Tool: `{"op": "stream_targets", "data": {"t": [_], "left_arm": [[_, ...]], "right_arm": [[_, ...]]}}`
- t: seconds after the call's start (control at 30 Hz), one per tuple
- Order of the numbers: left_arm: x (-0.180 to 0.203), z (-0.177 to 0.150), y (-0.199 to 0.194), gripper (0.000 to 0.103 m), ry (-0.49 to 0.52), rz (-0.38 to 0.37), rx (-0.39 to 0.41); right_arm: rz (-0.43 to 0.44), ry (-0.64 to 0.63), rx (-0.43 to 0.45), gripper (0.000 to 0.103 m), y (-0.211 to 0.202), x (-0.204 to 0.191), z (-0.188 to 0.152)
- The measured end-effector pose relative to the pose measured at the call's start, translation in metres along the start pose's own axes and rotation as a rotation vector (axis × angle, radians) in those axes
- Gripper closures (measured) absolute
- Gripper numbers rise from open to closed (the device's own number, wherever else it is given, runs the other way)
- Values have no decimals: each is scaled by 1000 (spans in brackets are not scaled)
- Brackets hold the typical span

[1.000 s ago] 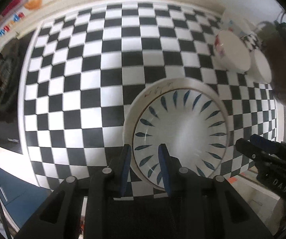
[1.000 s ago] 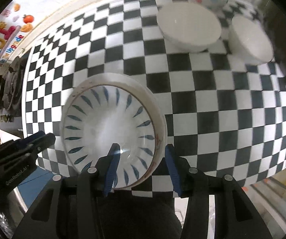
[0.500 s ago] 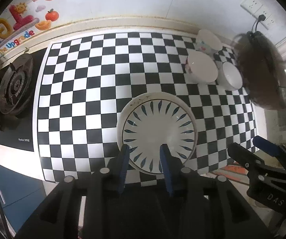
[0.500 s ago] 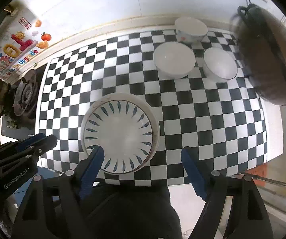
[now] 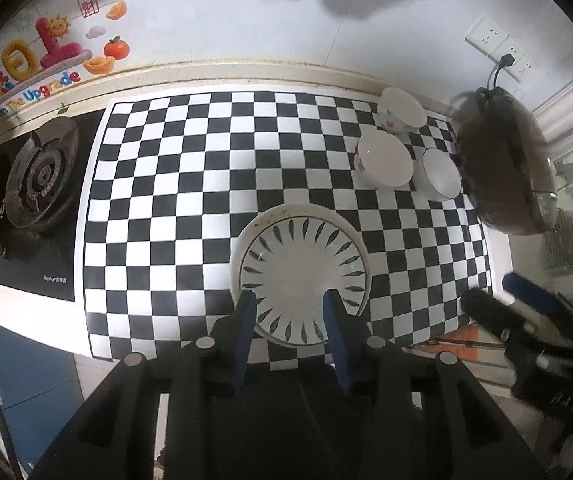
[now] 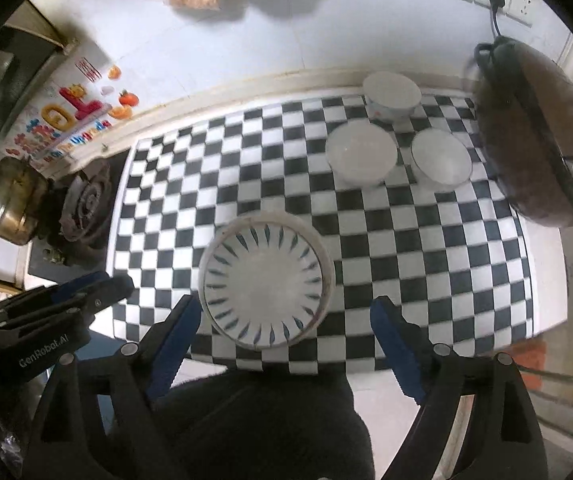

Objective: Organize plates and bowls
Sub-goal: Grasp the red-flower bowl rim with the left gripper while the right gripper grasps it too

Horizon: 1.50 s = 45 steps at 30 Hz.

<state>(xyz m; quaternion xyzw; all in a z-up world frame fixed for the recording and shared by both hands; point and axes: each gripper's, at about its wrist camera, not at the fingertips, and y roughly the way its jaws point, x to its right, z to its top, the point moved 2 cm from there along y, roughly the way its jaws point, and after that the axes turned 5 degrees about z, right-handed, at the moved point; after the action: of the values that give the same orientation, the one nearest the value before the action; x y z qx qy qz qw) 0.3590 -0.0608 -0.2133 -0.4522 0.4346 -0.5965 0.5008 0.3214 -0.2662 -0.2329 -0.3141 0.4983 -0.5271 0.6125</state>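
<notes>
Your left gripper (image 5: 288,312): half open, empty | right gripper (image 6: 282,320): wide, empty | stacked plates (image 5: 300,276) below both | bowls (image 6: 360,158) far-right, nearer your right.

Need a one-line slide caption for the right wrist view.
Open right claw above the blue-leaf plate stacked on a white plate; three bowls wait behind.

Left gripper (image 5: 289,320) held high, jaws moderately apart, nothing between the 2 fingers. Right gripper (image 6: 282,332) raised alongside, jaws spread wide, likewise gripping nothing.
</notes>
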Motion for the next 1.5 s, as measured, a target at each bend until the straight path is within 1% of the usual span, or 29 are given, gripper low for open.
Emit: {"op": "stream_targets", "data": {"t": [0.03, 0.1, 0.17, 0.2, 0.27, 0.33, 0.4, 0.47, 0.53, 0.6, 0.63, 0.67, 0.73, 0.83, 0.87, 0.9, 0.93, 1.17, 1.3, 1.33, 1.4, 1.43, 1.5], "left_arm": [[3, 5, 1, 71, 2, -1, 8], [8, 13, 5, 71, 6, -6, 19], [16, 29, 16, 71, 10, -10, 26], [20, 37, 22, 71, 11, -24, 27], [32, 58, 38, 71, 17, -23, 30], [46, 78, 59, 71, 19, -38, 23], [57, 96, 78, 71, 24, -45, 6], [69, 115, 105, 71, 24, -53, -28], [79, 131, 131, 71, 14, -80, -75], [90, 144, 159, 71, 2, -95, -121], [95, 150, 171, 71, -5, -100, -142], [100, 155, 184, 71, -11, -108, -166], [106, 162, 209, 72, -36, -119, -212], [114, 170, 229, 72, -54, -114, -242], [117, 173, 236, 72, -52, -118, -251], [120, 175, 241, 72, -52, -119, -257], [121, 177, 245, 72, -50, -121, -262], [133, 188, 268, 72, -12, -88, -290], [135, 191, 279, 72, 9, -66, -305], [136, 192, 282, 73, 19, -57, -308], [139, 192, 289, 79, 34, -49, -320], [139, 191, 292, 79, 40, -47, -328], [139, 190, 298, 85, 47, -48, -343]], "right_arm": [[1, 0, 27, 14, -2, 3, 4], [-12, -4, 107, 14, -5, 16, 15], [-35, 11, 123, 14, 2, 37, 32], [-35, 30, 116, 14, 8, 49, 40], [-15, 86, 107, 14, 22, 77, 61], [-8, 126, 86, 15, 40, 105, 83], [4, 149, 64, 18, 62, 132, 107], [23, 150, 23, 24, 88, 154, 133], [47, 149, -21, 34, 110, 169, 151], [40, 129, -70, 37, 136, 181, 171], [32, 120, -93, 41, 147, 185, 178], [30, 115, -123, 43, 162, 190, 184], [29, 109, -168, 52, 181, 194, 191], [7, 129, -239, 56, 206, 204, 194], [9, 133, -253, 57, 212, 205, 195], [18, 134, -266, 61, 217, 207, 195], [21, 134, -276, 64, 220, 207, 194], [-23, 121, -333, 67, 248, 207, 197], [-37, 126, -357, 79, 262, 211, 198], [-41, 129, -361, 83, 265, 212, 199], [-53, 131, -368, 88, 271, 214, 199], [-57, 131, -371, 90, 273, 215, 200], [-56, 134, -377, 93, 276, 215, 199]]}}
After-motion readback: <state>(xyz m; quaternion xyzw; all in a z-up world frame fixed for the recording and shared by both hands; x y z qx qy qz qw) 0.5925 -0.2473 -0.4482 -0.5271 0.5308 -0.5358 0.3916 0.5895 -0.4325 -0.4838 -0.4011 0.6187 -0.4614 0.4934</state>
